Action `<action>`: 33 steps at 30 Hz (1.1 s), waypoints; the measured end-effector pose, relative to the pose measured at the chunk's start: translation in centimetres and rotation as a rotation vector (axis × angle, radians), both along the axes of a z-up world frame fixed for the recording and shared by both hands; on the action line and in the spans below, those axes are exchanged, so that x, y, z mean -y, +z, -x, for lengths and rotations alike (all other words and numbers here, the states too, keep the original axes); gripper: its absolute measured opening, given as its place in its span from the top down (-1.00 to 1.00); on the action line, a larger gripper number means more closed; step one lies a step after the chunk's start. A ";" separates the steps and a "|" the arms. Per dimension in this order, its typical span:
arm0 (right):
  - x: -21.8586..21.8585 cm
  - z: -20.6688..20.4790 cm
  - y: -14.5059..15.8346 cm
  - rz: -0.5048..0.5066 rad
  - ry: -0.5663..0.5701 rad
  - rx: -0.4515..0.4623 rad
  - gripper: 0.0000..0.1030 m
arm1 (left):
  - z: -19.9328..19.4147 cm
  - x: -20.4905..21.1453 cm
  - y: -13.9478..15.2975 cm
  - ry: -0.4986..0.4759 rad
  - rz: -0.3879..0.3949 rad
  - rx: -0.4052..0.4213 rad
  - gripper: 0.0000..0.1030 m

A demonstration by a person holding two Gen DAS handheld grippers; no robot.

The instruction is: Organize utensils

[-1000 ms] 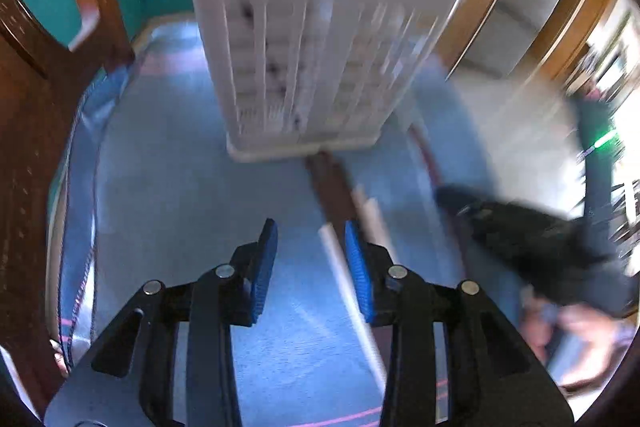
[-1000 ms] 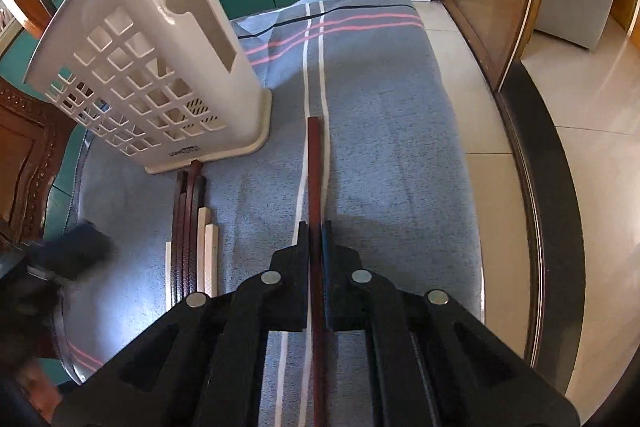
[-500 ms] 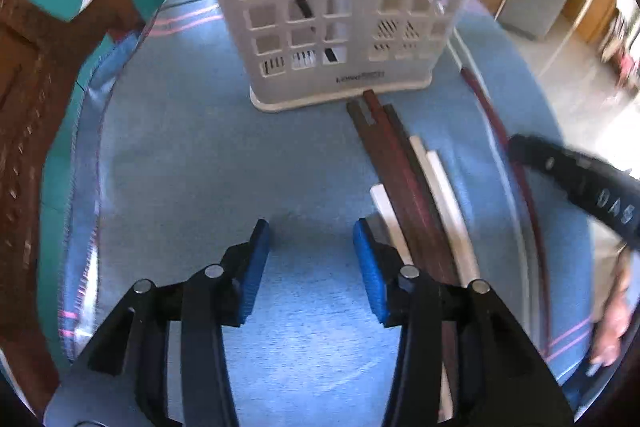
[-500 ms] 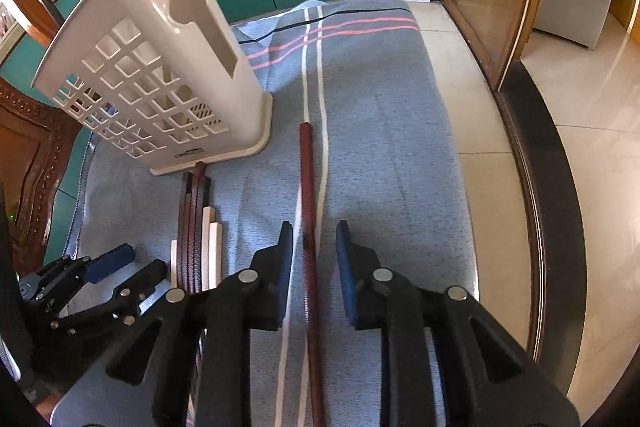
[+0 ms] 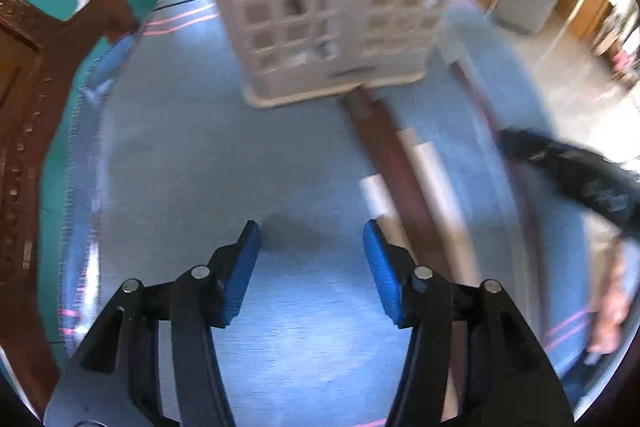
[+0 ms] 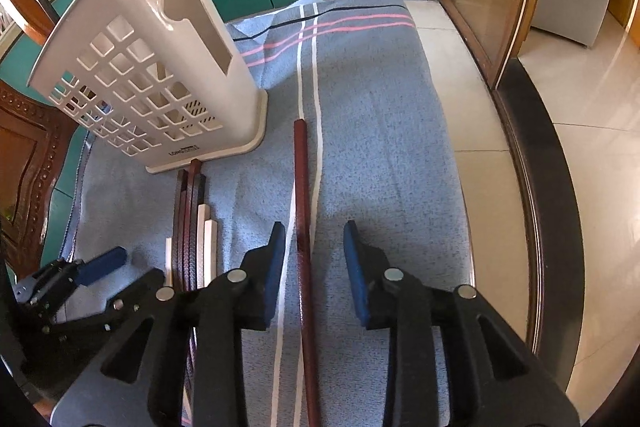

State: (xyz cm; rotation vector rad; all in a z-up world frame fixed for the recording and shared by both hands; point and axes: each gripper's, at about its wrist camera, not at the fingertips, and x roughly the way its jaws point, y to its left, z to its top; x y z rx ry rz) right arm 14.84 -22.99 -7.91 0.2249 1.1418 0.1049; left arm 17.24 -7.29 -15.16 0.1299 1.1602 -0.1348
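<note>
Blurred white plastic utensil basket fills our left view; contents unreadable. Left gripper hovers over blue cloth, jaws spread, empty. Right gripper spread, straddling a dark chopstick on cloth, near end cut off. Chopstick bundle lies left, by the basket.

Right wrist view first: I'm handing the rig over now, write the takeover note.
Right gripper: open, straddling the lone brown chopstick, which lies flat on the blue cloth.
Left gripper: open, empty, over bare cloth.
The chopstick bundle lies on the cloth with its far ends at the foot of the white basket.
Left: all these sticks; basket contents unclear.
</note>
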 end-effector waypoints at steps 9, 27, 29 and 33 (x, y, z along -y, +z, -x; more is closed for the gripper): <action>-0.3 -0.2 -0.1 0.004 0.005 -0.003 0.37 | 2.4 -0.1 0.7 -0.096 0.172 -0.053 -0.11; -0.4 -0.3 -0.4 0.013 0.012 -0.010 0.21 | 2.5 -3.6 1.4 -0.017 0.080 0.009 0.88; -0.4 -0.3 -0.4 0.012 0.012 -0.010 0.19 | 2.4 -4.5 1.5 0.006 0.050 0.028 0.88; -0.5 -0.2 -0.4 0.016 0.016 -0.009 0.13 | 2.7 -5.1 1.8 -0.028 0.145 -0.001 0.88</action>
